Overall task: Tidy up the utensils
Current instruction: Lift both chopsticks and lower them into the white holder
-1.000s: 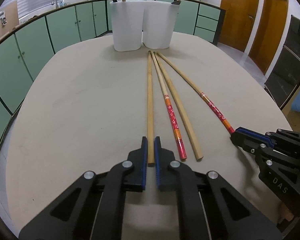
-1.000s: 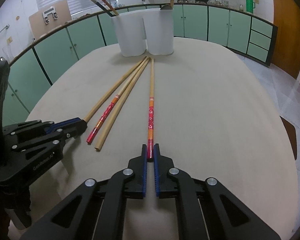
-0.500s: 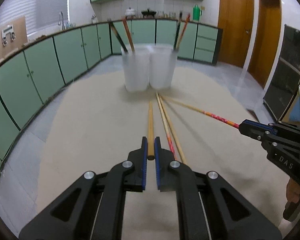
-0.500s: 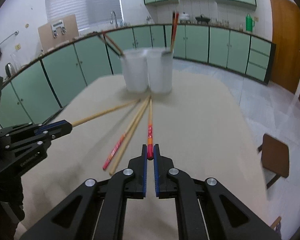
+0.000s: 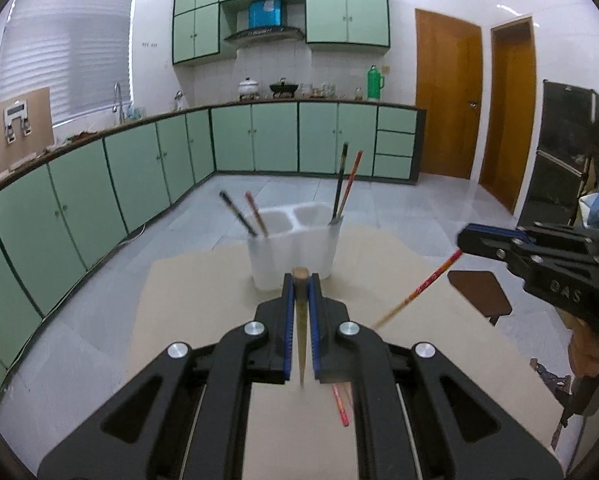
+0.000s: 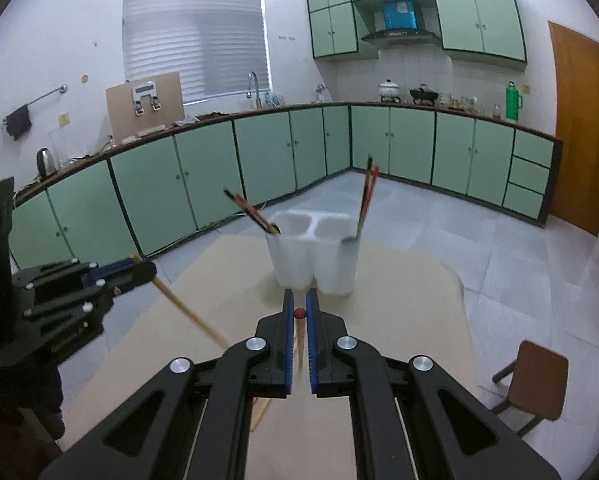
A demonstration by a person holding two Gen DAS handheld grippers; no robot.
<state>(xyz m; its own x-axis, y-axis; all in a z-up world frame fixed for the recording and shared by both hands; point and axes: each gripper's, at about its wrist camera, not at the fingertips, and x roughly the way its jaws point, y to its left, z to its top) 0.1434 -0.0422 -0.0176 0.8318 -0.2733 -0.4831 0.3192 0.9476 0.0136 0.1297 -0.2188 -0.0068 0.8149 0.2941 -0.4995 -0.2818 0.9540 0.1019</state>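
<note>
I've got the left gripper (image 5: 300, 280) clamped on the plain chopstick (image 5: 301, 320), right gripper (image 6: 297, 304) on the red chopstick (image 6: 299, 313), both short of the white holder (image 5: 295, 248). End grips: sticks could pivot and miss the compartments.

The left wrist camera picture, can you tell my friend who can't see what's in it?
The left gripper holds a plain wooden chopstick pointing down, above a beige table. Beyond it stands a white two-cup plastic holder with chopsticks inside, and the right gripper holds a red patterned chopstick.
</note>
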